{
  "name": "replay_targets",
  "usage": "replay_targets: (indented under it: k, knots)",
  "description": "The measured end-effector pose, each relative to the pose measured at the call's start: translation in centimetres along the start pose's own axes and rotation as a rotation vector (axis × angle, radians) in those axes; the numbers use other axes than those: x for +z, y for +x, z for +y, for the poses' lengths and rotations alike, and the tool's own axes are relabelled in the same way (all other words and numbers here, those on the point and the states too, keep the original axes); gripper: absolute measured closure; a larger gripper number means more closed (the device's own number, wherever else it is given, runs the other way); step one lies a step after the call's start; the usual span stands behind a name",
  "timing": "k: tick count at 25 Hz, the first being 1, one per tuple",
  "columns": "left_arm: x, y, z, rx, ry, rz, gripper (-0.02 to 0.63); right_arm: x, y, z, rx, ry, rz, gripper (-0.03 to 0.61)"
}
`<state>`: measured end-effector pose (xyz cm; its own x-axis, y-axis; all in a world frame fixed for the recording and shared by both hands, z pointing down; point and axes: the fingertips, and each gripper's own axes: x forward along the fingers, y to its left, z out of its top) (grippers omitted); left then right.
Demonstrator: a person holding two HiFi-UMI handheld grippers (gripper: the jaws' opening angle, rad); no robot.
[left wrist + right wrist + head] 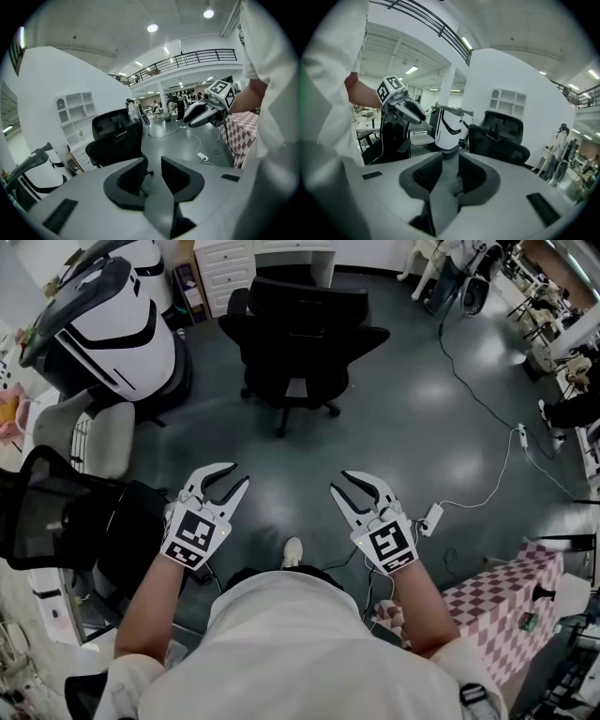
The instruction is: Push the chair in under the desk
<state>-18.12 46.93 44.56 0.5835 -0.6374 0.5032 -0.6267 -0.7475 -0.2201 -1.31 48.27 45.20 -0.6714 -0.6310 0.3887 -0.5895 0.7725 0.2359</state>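
head view: left tongs (236,476) and right tongs (339,482) hang over the grey floor, both with jaws apart and nothing between them; the black chair (300,324) stands well ahead, its back to us, just before the white tabletop (292,247); only this view shows that tabletop; the left gripper view adds wall shelves (75,105) behind the chair, out of the head view's sight.
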Motion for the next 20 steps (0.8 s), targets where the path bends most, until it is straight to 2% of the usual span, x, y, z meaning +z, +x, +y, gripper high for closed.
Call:
replay_targets:
  k: [8, 15, 20]
  knots:
    - [2.4, 4.3, 4.0, 0.022, 0.052, 0.014, 0.500, -0.9, 3.1, -5.7, 0.035, -0.085, 0.021, 0.488]
    - [4.1, 7.9, 9.0, 0.022, 0.139, 0.020, 0.500, 0.4, 6.9, -10.5, 0.020, -0.138, 0.031, 0.488]
    - [4.8, 10.7, 12.8, -0.004, 0.151, -0.002, 0.501, 0.9, 9.7, -14.0, -0.004, -0.158, 0.073, 0.488]
